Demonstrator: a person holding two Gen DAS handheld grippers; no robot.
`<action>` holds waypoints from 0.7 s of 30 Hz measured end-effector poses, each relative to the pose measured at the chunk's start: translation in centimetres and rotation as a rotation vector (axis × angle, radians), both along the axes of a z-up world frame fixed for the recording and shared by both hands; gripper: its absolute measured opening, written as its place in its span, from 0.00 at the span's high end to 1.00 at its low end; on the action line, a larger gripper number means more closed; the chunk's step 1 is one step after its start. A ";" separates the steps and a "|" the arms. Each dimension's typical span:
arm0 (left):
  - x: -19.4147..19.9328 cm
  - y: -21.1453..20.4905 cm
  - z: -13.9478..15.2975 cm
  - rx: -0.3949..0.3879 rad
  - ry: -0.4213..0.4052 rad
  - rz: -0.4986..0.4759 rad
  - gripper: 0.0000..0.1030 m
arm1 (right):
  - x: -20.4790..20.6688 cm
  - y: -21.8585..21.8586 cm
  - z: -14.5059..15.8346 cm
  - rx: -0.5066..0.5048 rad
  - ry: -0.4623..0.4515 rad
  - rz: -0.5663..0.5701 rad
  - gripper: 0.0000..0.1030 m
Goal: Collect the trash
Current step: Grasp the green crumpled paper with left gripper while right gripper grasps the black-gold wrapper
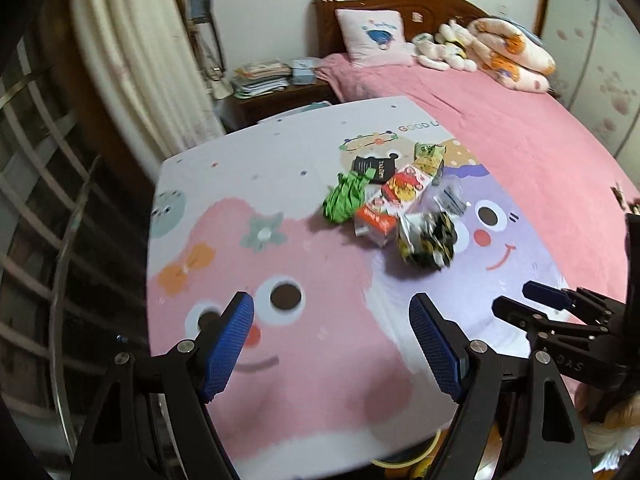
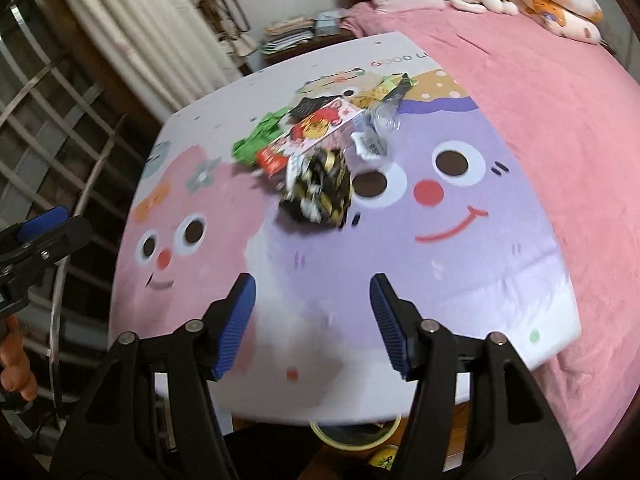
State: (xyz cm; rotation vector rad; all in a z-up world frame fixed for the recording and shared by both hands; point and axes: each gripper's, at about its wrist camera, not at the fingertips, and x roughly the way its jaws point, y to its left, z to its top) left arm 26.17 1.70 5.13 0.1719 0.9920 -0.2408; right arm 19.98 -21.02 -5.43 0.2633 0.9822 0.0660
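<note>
- The trash [image 1: 394, 204] lies heaped at the counter's [image 1: 304, 392] far middle, beside the bed [image 1: 520, 128].
- Your left gripper [image 1: 332, 344] is spread, empty, over the near edge.
- Your right gripper [image 2: 312, 320] is likewise spread, holding nothing.

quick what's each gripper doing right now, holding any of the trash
Left gripper: open, holding nothing.
Right gripper: open, holding nothing.
The trash pile lies untouched on the table.
</note>
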 end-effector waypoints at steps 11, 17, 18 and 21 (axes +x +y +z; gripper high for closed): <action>14.5 1.1 -4.9 -0.008 0.066 -0.131 0.21 | 11.3 0.2 -3.6 -0.005 0.073 -0.176 0.44; 19.0 0.2 -8.2 -0.033 0.138 -0.155 0.21 | 13.8 -0.3 -6.3 0.040 0.124 -0.204 0.45; 19.6 -0.2 -8.6 -0.037 0.147 -0.162 0.21 | 14.0 -0.3 -6.7 0.048 0.128 -0.205 0.45; 21.1 -1.5 -9.9 -0.043 0.166 -0.183 0.21 | 14.2 -0.5 -7.5 0.099 0.137 -0.206 0.50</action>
